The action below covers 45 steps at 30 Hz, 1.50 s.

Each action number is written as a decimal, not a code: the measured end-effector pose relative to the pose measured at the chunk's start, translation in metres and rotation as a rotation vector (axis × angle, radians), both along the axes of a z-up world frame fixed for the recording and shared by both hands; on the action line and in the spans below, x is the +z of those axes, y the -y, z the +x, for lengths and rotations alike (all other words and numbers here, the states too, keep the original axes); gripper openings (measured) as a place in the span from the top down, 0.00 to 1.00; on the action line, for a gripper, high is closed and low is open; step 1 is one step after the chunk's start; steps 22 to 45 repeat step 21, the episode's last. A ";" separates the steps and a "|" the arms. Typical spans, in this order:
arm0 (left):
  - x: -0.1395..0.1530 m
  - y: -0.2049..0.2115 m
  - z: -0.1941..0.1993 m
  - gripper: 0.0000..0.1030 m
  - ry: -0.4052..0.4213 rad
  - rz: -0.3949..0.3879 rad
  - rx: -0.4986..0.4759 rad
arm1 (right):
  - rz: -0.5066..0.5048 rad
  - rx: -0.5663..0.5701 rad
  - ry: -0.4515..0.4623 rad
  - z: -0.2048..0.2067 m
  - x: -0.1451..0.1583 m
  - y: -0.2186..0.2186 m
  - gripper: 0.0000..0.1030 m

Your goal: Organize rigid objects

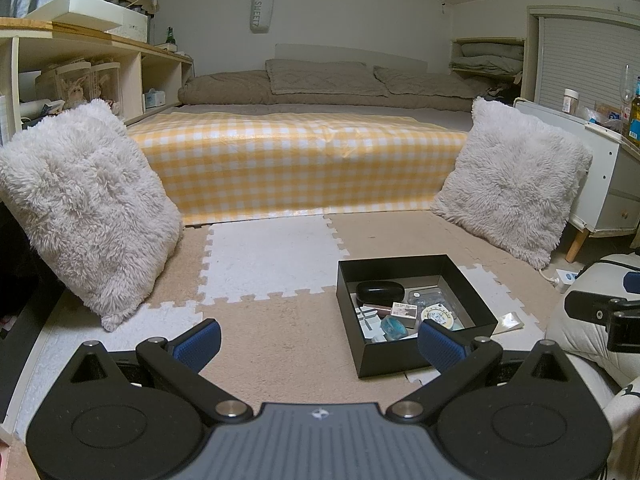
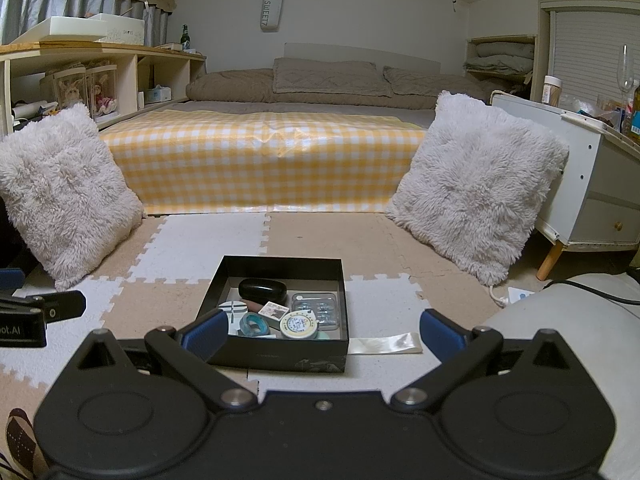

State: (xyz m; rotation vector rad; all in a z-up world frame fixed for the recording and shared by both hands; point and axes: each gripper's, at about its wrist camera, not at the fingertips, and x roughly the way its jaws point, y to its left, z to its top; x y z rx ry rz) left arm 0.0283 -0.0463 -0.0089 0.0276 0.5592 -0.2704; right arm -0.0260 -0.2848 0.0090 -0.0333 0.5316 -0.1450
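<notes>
The black box (image 2: 280,344) sits on the foam floor mat (image 2: 168,304), holding a black case (image 2: 262,290), a round tin (image 2: 298,325) and smaller items too jumbled to name. It lies just beyond the right gripper (image 2: 322,334), jaws apart and empty, left fingertip overlapping its near left corner. The left gripper (image 1: 318,344), also spread empty, has the box to its right, its right fingertip hiding the box's near edge.

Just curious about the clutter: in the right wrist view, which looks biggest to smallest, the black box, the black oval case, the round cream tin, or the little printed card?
1. black box
2. black oval case
3. round cream tin, though nearer the camera, so close to the case
4. printed card
</notes>
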 end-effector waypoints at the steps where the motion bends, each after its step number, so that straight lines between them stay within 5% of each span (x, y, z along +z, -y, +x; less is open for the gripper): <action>1: 0.000 0.000 0.000 0.00 0.000 0.001 0.000 | 0.000 0.000 0.000 0.000 0.000 0.000 0.00; 45: 0.001 0.000 -0.002 0.00 0.002 -0.004 0.003 | 0.001 0.000 -0.001 0.000 0.000 0.000 0.00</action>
